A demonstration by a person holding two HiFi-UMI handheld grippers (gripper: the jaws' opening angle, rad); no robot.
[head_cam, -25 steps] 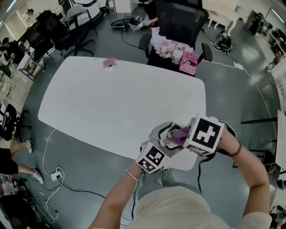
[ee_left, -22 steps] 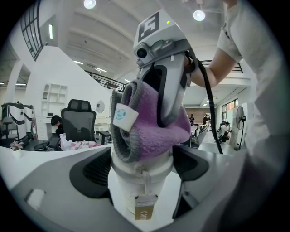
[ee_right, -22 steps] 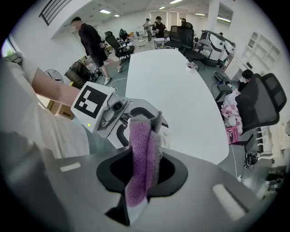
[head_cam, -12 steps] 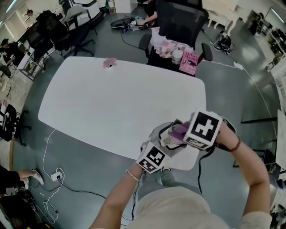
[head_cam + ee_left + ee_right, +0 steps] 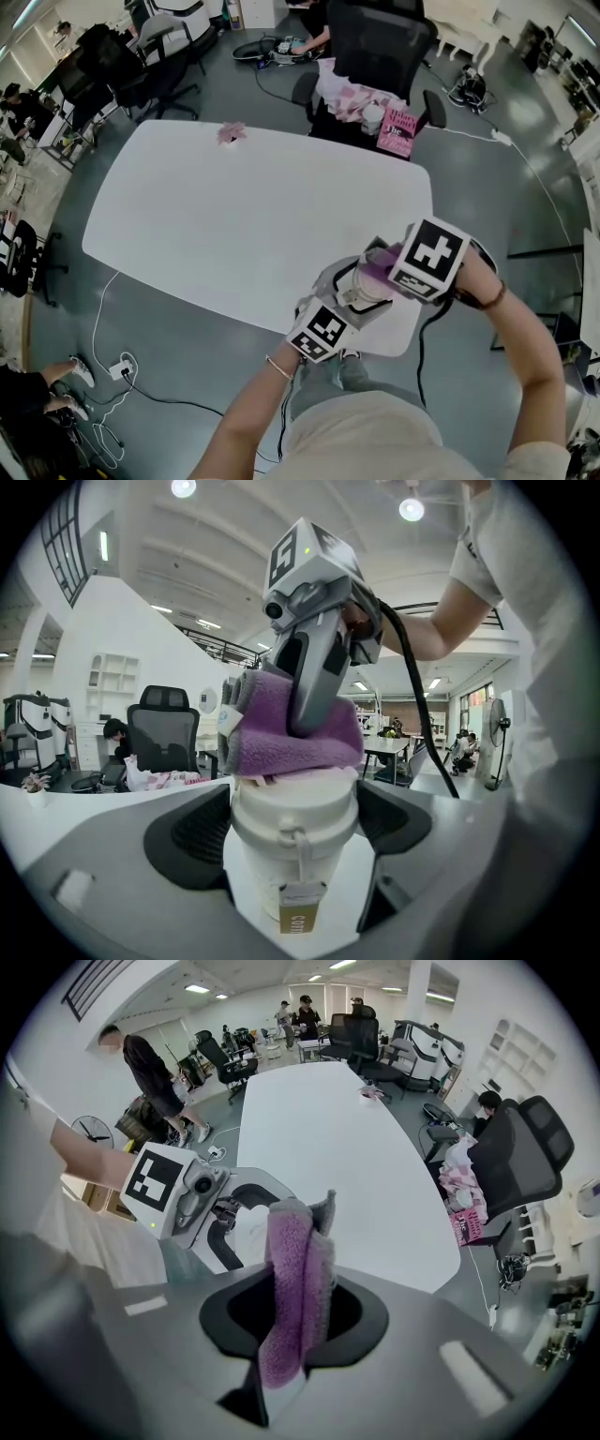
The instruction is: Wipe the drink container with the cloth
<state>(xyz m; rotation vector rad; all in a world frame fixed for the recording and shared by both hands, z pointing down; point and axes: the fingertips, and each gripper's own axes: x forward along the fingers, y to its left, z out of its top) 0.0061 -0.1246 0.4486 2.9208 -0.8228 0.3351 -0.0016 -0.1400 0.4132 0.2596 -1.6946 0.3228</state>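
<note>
The drink container (image 5: pixel 293 803), a white cup with a fitted lid, is upright in the air above the near right corner of the white table (image 5: pixel 234 206), in front of the person's torso. The left gripper (image 5: pixel 296 841) has its jaws spread wide. One dark pad lies against each side of the cup just below the lid, so the cup is clamped between them. A tan tag (image 5: pixel 300 916) hangs on a white strap down the front of the cup. The right gripper (image 5: pixel 293 1316) comes in from above with its jaws drawn narrow, pinching a folded purple cloth (image 5: pixel 292 738). The cloth is bunched on top of the lid, touching it and covering most of its upper face, with a grey layer showing at one edge. In the head view the two marker cubes sit close together, the right one higher and farther from the person than the left. The rest of the tabletop carries only a small pink object (image 5: pixel 230 131) at the far edge, possibly a small plant or ornament; it is too small to identify. Beyond that edge stands a black office chair (image 5: pixel 380 42) holding a pink patterned bundle (image 5: pixel 345 98) and a pink book (image 5: pixel 397 131).
</note>
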